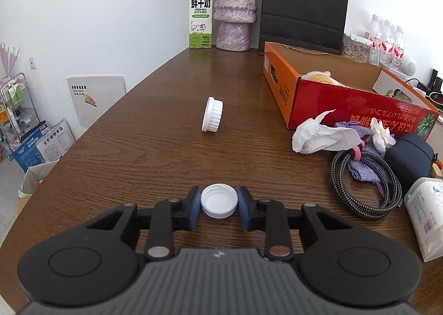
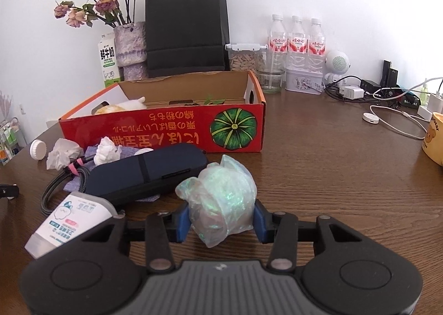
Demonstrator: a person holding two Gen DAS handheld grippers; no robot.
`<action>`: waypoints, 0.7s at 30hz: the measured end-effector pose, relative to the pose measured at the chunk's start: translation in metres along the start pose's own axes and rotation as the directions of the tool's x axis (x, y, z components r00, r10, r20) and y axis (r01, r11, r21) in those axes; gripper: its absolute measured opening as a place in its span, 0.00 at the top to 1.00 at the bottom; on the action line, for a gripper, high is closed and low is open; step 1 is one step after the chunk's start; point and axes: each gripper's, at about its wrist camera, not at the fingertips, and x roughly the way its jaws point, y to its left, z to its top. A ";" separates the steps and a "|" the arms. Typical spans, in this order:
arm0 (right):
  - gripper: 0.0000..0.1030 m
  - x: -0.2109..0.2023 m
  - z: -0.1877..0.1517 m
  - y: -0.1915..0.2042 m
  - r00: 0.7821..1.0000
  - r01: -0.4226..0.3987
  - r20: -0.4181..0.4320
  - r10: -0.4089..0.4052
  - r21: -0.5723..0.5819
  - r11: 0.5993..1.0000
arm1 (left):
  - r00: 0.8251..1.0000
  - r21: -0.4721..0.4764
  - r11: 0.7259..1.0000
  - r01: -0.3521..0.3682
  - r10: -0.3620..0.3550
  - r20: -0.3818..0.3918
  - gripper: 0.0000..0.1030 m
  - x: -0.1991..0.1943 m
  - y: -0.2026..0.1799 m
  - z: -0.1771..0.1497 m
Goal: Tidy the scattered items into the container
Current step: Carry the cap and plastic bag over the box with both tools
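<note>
Right up front the left gripper is pinching a small white cap on the wood-grain table, with loads of bare room around a ribbed lid sitting on its edge. Right gripper is squeezing a crinkly plastic bag wad, well short of the red cardboard box that's sitting open-topped behind the clutter

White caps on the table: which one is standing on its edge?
The ribbed white cap farther out on the table stands on its edge; the smooth cap lies flat, open side up, between the left hand-held gripper's pads.
</note>
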 end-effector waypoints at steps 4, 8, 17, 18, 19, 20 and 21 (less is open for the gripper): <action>0.58 -0.003 0.002 0.000 1.000 0.001 0.010 -0.001 -0.001 1.000 | 1.000 -0.005 1.000 0.014 -0.014 0.021 0.72 -0.005 0.001 0.003; 0.58 -0.008 0.004 -0.001 1.000 -0.001 0.025 0.001 -0.003 1.000 | 0.999 0.005 1.000 0.017 -0.017 0.047 0.72 -0.009 -0.003 0.008; 0.58 -0.012 0.022 0.008 0.997 -0.017 0.069 0.019 -0.028 0.999 | 0.989 0.044 0.997 0.062 -0.068 0.131 0.72 -0.018 -0.027 0.037; 0.58 -0.013 0.027 0.009 0.997 -0.020 0.078 0.022 -0.031 0.999 | 0.987 0.049 0.996 0.071 -0.077 0.142 0.72 -0.019 -0.031 0.041; 0.58 -0.013 0.031 0.011 0.996 -0.022 0.087 0.025 -0.036 0.999 | 0.984 0.054 0.995 0.080 -0.088 0.154 0.72 -0.020 -0.036 0.045; 0.58 -0.013 0.034 0.013 0.995 -0.024 0.096 0.028 -0.041 0.999 | 0.981 0.060 0.994 0.089 -0.098 0.165 0.72 -0.021 -0.041 0.049; 0.58 -0.013 0.039 0.015 0.994 -0.027 0.106 0.032 -0.045 0.999 | 0.978 0.066 0.993 0.099 -0.110 0.178 0.72 -0.021 -0.046 0.055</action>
